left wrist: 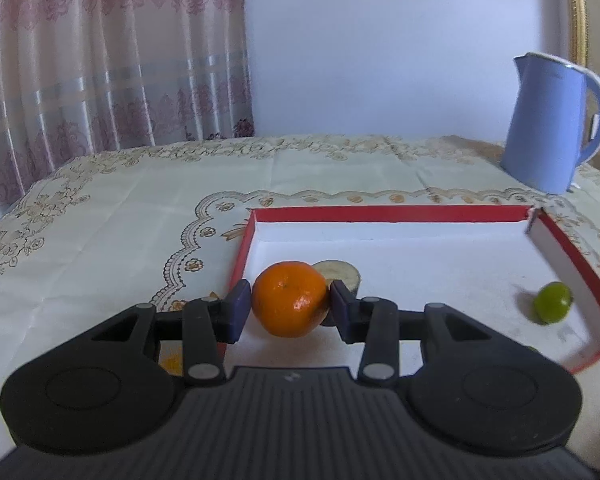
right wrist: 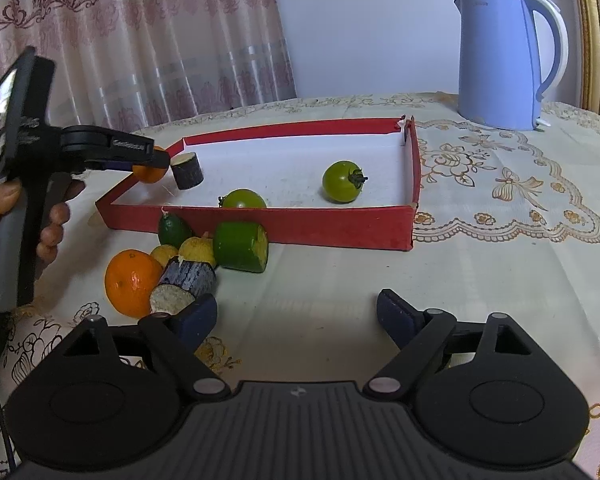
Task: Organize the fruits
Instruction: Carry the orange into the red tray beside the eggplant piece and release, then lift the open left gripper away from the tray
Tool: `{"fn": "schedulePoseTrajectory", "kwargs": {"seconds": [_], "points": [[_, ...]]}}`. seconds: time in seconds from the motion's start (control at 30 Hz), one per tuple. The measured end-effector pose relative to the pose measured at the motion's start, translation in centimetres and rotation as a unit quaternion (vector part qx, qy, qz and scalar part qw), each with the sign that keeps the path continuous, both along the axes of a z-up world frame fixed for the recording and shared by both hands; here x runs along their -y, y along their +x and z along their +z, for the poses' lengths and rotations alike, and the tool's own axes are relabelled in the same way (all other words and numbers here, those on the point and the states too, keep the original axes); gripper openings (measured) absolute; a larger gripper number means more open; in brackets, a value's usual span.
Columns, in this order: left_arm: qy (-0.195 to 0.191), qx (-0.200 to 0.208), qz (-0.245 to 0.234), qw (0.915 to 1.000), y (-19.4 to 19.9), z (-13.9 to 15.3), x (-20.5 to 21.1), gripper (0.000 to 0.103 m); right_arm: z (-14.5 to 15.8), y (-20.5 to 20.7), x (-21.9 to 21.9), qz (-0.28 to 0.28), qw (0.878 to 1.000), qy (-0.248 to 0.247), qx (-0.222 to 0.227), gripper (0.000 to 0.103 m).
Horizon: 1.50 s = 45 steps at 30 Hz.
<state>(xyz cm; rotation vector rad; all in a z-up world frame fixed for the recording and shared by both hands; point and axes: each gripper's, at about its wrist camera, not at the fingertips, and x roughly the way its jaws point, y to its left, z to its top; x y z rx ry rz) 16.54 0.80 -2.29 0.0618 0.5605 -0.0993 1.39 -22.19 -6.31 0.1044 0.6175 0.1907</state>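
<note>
My left gripper is shut on an orange mandarin and holds it over the near left corner of the red tray. The right wrist view shows that left gripper in a person's hand, with the mandarin at the tray's left corner. Inside the tray lie a dark cut cylinder and two green tomatoes. My right gripper is open above bare cloth. To its left, in front of the tray, lies a pile: another mandarin, a dark cut piece, a green cut piece.
A blue kettle stands at the back right of the table, beyond the tray. A small green fruit and two yellow ones also lie in the pile. A curtain hangs behind the table on the left. The patterned cloth right of the tray is bare.
</note>
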Motion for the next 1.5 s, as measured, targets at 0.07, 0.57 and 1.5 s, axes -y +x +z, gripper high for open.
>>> {"fn": "schedulePoseTrajectory", "kwargs": {"seconds": [0.07, 0.57, 1.5], "points": [[0.0, -0.005, 0.002, 1.0, 0.6, -0.2, 0.0, 0.039, 0.0, 0.0, 0.0, 0.0, 1.0, 0.0, 0.0, 0.088], [0.043, 0.008, -0.009, 0.999, 0.3, -1.3, 1.6, 0.074, 0.0, 0.0, -0.1, 0.0, 1.0, -0.006, -0.001, 0.088], [-0.019, 0.029, 0.044, 0.9984, -7.4, -0.6, -3.3, 0.096, -0.4, 0.6, -2.1, -0.003, 0.997, -0.077, -0.016, 0.103]]}}
